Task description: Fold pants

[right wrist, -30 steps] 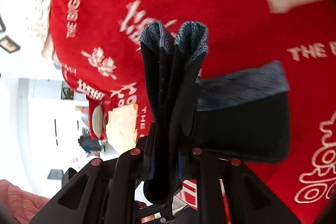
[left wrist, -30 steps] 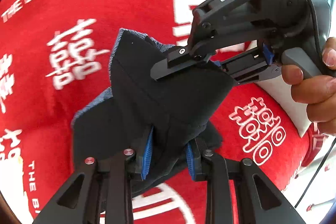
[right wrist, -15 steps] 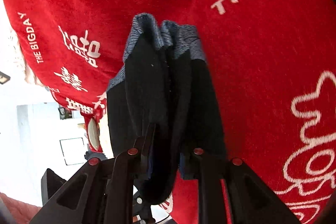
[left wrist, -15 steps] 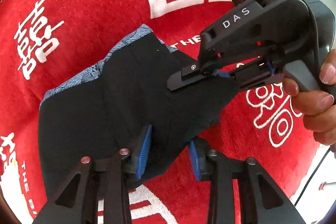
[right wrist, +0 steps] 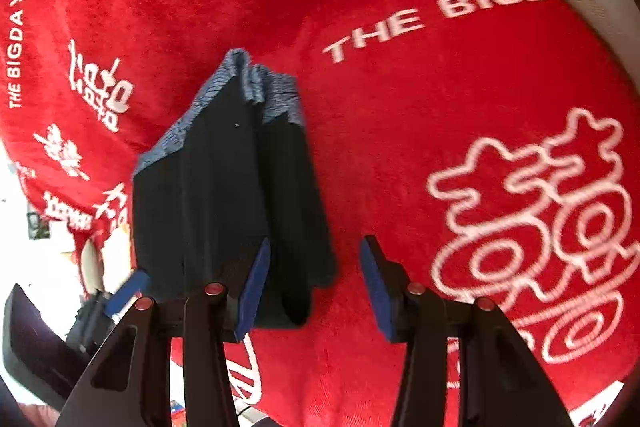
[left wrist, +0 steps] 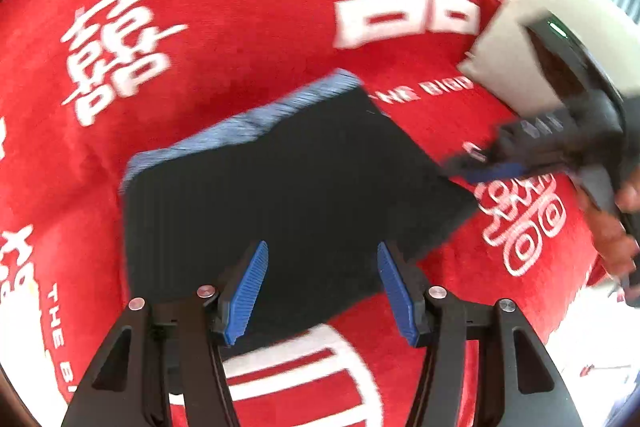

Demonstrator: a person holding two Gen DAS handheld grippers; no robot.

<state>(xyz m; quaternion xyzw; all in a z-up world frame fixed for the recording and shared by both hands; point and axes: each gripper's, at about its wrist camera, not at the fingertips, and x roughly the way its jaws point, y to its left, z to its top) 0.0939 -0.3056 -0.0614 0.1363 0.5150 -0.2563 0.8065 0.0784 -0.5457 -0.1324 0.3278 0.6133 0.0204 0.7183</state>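
- A red cloth (left wrist: 248,7) printed with white characters and the words "THE BIGDAY" fills nearly the whole frame in both wrist views.
- The pants (left wrist: 288,195), dark with a blue-grey patterned band along the top edge, lie folded into a compact block on that cloth, at the centre of the left wrist view and left of centre in the right wrist view (right wrist: 236,195).
- The left gripper (left wrist: 322,285) fills the bottom of its own view; its jaws have just been opening, and the blue pads (left wrist: 248,291) stand apart on either side of the pants' near edge without pressing on it.
- The right gripper (right wrist: 314,289) sits at the bottom of its view; its jaws have just been opening too, and its left pad is beside the fabric's lower corner, with a gap showing red cloth.
- A pale cushion (left wrist: 516,39) sits at the upper right of the left wrist view.
- A blurred hand (left wrist: 612,227) shows at the right edge.
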